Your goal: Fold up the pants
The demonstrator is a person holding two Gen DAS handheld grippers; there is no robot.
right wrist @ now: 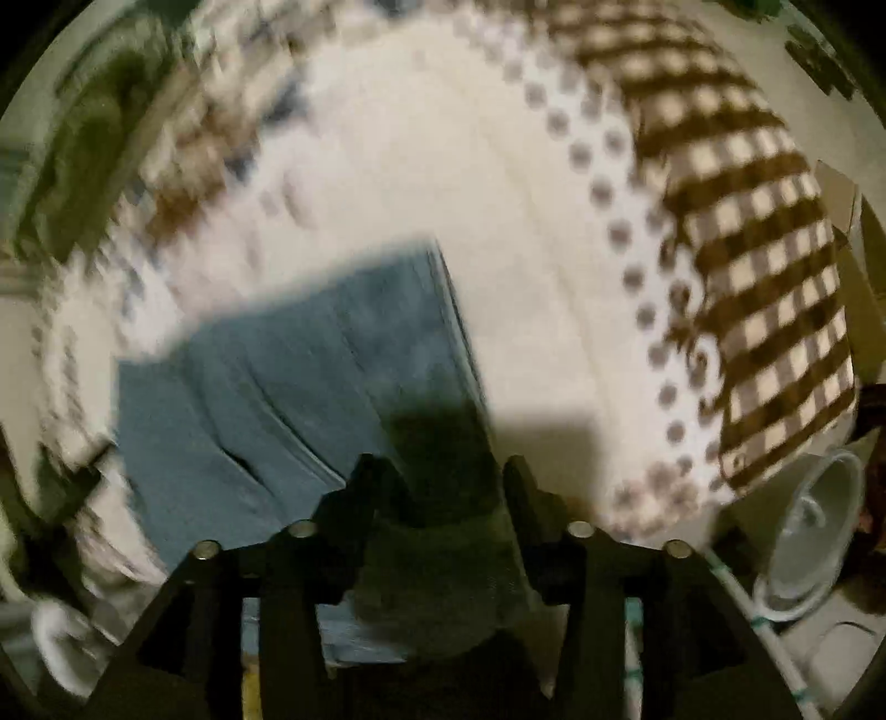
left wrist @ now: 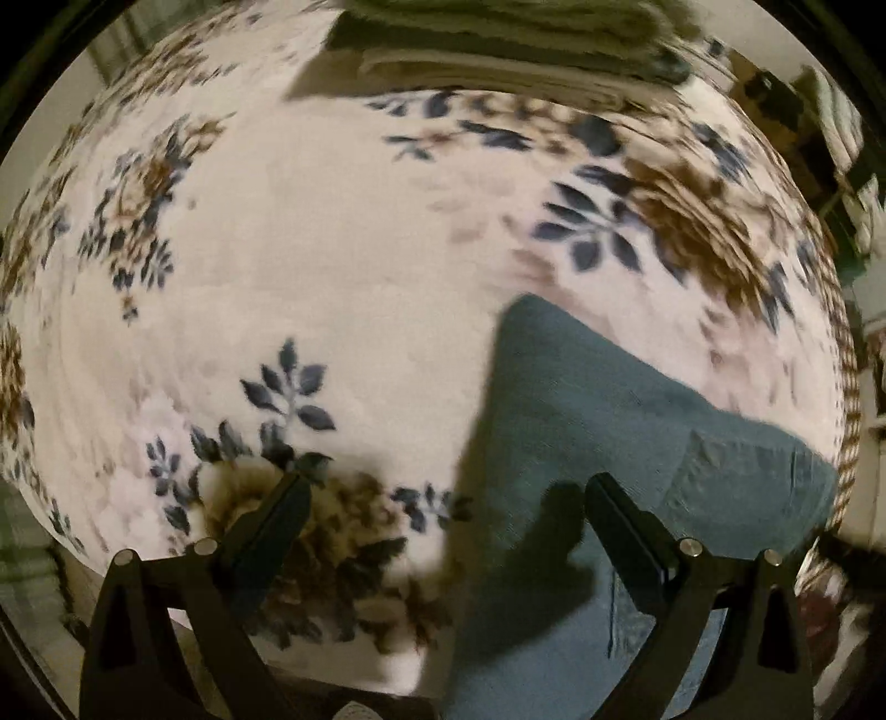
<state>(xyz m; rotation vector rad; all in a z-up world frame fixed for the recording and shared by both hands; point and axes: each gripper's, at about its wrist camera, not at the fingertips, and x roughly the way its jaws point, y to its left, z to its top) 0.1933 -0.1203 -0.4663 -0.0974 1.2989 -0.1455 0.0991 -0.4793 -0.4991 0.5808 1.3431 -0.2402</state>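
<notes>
The blue-teal pants [left wrist: 581,410] lie folded on the floral bedspread, at the lower right of the left wrist view. My left gripper [left wrist: 449,490] hangs above their left edge, pointing steeply down, jaws wide apart with nothing between them. In the right wrist view the pants [right wrist: 288,376] spread as a flat blue rectangle at centre left. My right gripper [right wrist: 443,471] stands over their near right corner with its jaws apart. A dark, shadowed fold of cloth [right wrist: 443,559] lies between the finger bases, and the pads do not press on it. Both views are blurred.
The cream bedspread [left wrist: 332,249] has blue and brown flowers and a brown checked border [right wrist: 764,277]. A stack of folded pale cloth [left wrist: 498,50] sits at the far end. A clear plastic container [right wrist: 814,531] stands off the bed's edge at the right.
</notes>
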